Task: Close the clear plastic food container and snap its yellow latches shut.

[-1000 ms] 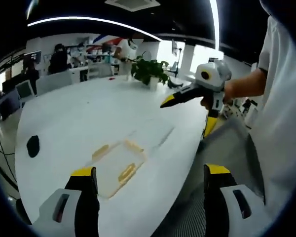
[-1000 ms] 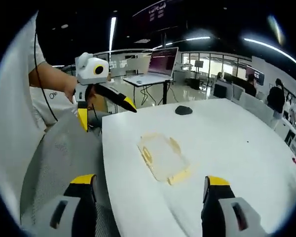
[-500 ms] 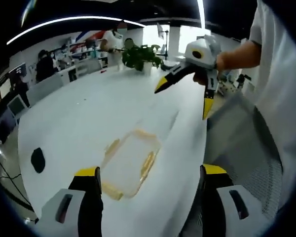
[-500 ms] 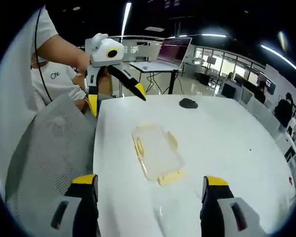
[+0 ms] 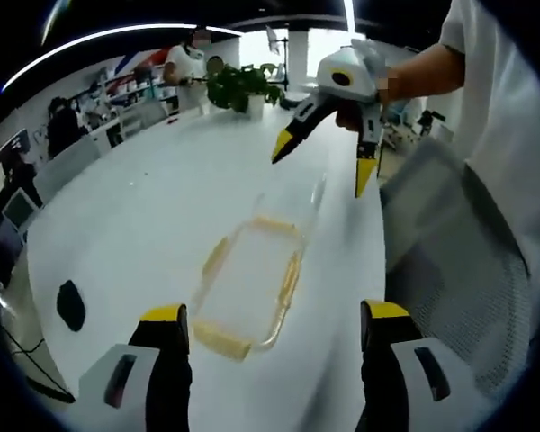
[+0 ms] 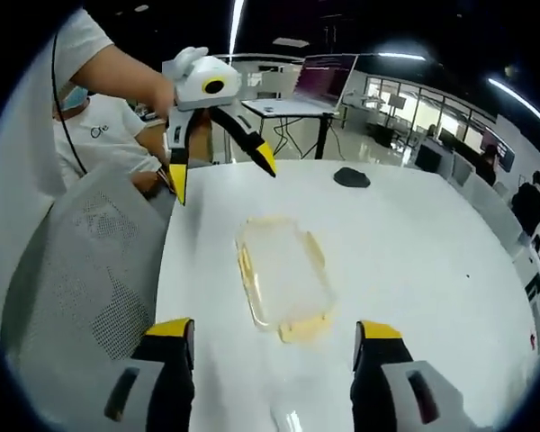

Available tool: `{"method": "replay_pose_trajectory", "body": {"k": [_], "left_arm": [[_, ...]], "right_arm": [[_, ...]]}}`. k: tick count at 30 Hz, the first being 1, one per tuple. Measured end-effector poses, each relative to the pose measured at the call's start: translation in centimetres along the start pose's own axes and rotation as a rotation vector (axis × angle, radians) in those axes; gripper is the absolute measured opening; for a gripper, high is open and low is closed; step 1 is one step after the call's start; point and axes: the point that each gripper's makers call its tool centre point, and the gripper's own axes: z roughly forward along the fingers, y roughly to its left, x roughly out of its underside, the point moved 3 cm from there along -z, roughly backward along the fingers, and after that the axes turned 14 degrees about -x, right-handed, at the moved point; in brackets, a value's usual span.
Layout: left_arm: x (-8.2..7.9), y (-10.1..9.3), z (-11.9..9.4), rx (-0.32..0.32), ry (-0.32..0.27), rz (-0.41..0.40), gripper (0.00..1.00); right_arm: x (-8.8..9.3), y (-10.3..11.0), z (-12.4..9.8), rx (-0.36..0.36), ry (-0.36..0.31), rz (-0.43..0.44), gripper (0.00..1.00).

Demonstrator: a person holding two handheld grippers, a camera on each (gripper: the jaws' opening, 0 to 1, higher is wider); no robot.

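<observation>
Hovering above the white table (image 5: 144, 198), the left gripper (image 5: 268, 324) and the right gripper (image 6: 272, 335) both had wide jaws and held nothing. Just beyond them the clear container (image 6: 282, 274) lay flat near the table edge, with its yellow latches (image 6: 303, 329) apparently not pressed. I judged the approach step was in hand; next, a descent onto the lid. Farther off lay a dark mouse (image 6: 351, 177).

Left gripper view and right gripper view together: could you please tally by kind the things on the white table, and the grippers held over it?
clear plastic food container: 1
small black object: 1
potted plant, at the far end: 1
handheld grippers: 2, the left gripper and the right gripper, both open
Total: 5
</observation>
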Motion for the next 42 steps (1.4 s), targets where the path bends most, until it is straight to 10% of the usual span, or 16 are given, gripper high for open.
{"method": "replay_pose_trajectory", "body": {"k": [23, 42], "left_arm": [[3.4, 2.7, 2.6, 0.066, 0.111, 0.255, 0.62], [4.6, 3.4, 4.7, 0.126, 0.149, 0.287, 0.49]], "right_arm": [[1.3, -3.3, 2.6, -0.043, 0.113, -0.01, 0.55], [2.4, -4.4, 4.7, -0.113, 0.206, -0.093, 0.48]]}}
